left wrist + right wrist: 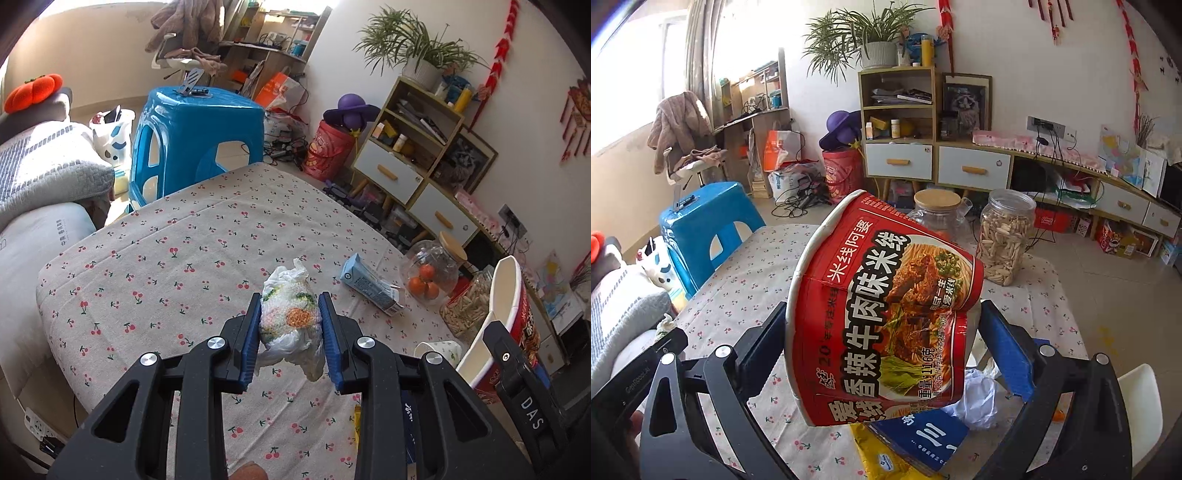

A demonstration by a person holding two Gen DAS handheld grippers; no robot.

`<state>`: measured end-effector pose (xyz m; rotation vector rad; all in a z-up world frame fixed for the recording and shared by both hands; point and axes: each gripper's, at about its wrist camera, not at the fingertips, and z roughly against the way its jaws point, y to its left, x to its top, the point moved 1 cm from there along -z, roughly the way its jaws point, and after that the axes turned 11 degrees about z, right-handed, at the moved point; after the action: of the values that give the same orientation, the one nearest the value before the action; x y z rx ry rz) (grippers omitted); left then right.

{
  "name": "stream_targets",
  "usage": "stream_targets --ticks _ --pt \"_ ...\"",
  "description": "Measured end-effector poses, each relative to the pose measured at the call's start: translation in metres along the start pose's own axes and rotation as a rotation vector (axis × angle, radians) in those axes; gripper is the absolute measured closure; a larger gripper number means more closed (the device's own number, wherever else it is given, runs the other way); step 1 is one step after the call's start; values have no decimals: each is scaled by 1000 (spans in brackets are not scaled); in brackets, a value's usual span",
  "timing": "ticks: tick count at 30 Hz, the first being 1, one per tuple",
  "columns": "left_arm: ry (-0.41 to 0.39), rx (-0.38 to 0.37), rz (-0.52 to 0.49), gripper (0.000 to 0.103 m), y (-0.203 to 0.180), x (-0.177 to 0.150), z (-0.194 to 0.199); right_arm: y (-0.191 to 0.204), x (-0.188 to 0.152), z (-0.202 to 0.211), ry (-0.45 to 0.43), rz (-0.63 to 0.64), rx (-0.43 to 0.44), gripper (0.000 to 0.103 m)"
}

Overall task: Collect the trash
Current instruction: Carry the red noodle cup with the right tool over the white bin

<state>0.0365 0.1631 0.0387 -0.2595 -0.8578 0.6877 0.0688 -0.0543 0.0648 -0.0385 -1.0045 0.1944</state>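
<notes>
- Red printed paper, this is the noodle bowl (882,314), the largest piece of trash. The right gripper (882,354) has its jaws clamped on the two sides of the bowl, which hangs tilted above the table (738,280). It looks light and empty, and its wall already creases, so a soft grip near the stiff white rim seems safer.
- The plastic bag bundle (290,317) is white with a printed pattern. The left gripper (290,343) has its jaws closed on the middle of it, above the near part of the table. It seems soft, light and slippery; it can slide out, so holding the thick middle is better.
- The blue carton (369,286) lies on its side, far right on the table, beside the glass jar (430,269). It looks light but crushable.
</notes>
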Motion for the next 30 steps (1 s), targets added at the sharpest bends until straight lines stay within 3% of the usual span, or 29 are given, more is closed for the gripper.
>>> stream_targets --ticks 10,20,30 --pt "-18 -75 -112 72 -72 -55 0 -72 -25 23 -36 -47 -126 8" --pt "43 -149 -230 72 -134 -120 -5 -163 -65 47 -25 -163 -288 8" --pt "86 -184 -405 72 -183 -181 -3 -268 -129 41 158 -392 -464 8"
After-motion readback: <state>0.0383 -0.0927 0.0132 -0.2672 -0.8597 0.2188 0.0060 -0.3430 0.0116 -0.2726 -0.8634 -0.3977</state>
